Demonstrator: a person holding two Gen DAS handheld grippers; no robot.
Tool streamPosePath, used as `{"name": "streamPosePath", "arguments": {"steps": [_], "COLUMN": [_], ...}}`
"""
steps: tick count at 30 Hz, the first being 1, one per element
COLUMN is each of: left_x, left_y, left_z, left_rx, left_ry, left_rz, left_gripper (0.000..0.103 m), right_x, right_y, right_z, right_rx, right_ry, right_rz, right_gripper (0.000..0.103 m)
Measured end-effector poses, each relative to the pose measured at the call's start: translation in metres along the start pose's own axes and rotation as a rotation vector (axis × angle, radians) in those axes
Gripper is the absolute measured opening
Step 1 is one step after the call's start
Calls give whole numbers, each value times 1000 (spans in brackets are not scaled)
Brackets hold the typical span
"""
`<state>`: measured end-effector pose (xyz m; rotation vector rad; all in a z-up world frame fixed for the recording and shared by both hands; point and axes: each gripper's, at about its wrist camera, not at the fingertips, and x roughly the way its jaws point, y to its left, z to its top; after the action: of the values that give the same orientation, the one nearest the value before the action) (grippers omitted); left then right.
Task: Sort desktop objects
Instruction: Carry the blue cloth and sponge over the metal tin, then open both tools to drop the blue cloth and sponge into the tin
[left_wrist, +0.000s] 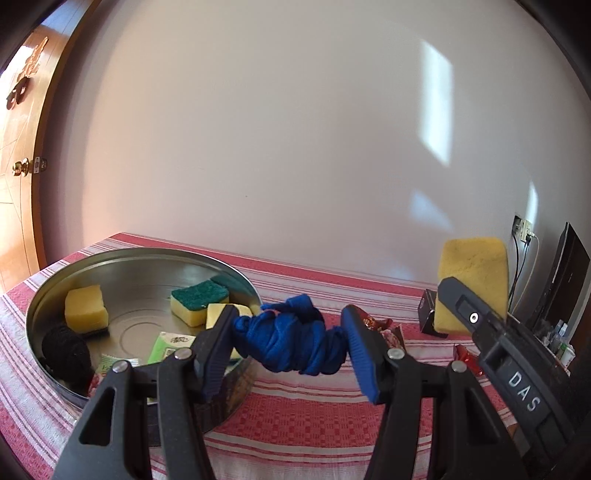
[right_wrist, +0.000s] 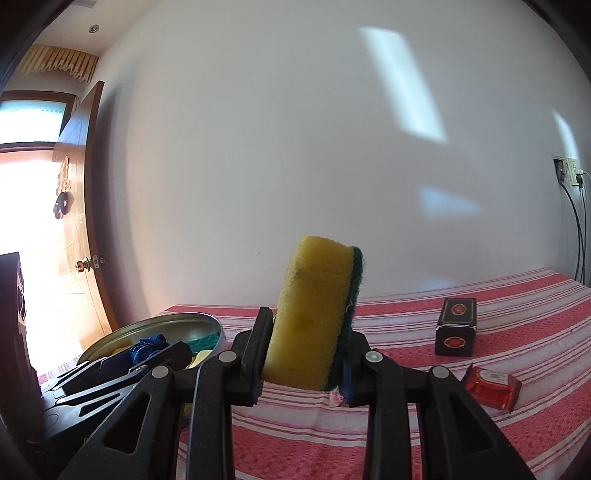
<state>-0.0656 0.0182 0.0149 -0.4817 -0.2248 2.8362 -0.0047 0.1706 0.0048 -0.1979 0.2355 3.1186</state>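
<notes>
My left gripper (left_wrist: 291, 343) is shut on a bunched blue cloth (left_wrist: 291, 341) and holds it in the air just right of a round metal tin (left_wrist: 147, 254). The tin holds yellow-and-green sponges (left_wrist: 197, 301), a black ball of yarn (left_wrist: 66, 347) and green packets (left_wrist: 166, 345). My right gripper (right_wrist: 306, 354) is shut on a yellow sponge with a green scouring side (right_wrist: 314, 317), held upright above the table. That sponge also shows in the left wrist view (left_wrist: 472, 273), to the right of the left gripper.
The table has a red-and-white striped cloth (right_wrist: 443, 435). A small black box (right_wrist: 456, 326) and a red wrapped packet (right_wrist: 493, 380) lie at the right. More red wrappers (left_wrist: 380, 326) lie behind the left gripper. A white wall is behind; a wooden door is at the left.
</notes>
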Motion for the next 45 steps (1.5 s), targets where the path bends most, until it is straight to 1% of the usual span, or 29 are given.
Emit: {"name": "streamPosePath", "arguments": {"steps": [5,10,18,23,27,32,39,42,43,44,45], "left_x": [-9,-8,-12,-9,-4,2,8,11,12,13,14], "left_y": [24,50,88,108,119,123,122,119,119,119,120], "left_z": [10,15,19,22,21,19,19,19,19,19,19], "left_rx": [-19,-45,-88,-102,-123,-113,-98,-72,-62,-61,-69], "left_ry": [-42,-53,-69,-62,-34,-18,-5,-7,-6,-3,-2], "left_rz": [52,116,215,279,306,323,362,403,418,424,424], "left_gripper": [58,58,58,58,58,58,58,58,58,58,58], "right_x": [10,19,37,56,75,95,121,130,133,138,144], "right_y": [27,58,111,127,138,150,173,179,181,184,187], "right_z": [-1,3,9,12,18,22,21,25,27,29,30], "right_rx": [-18,-38,-130,-148,-170,-179,-220,-228,-224,-220,-222], "right_ry": [13,16,18,29,52,83,139,151,157,168,190], "right_rz": [54,110,178,197,203,213,201,203,207,215,224], "right_gripper": [33,34,34,34,34,34,34,35,37,40,49]}}
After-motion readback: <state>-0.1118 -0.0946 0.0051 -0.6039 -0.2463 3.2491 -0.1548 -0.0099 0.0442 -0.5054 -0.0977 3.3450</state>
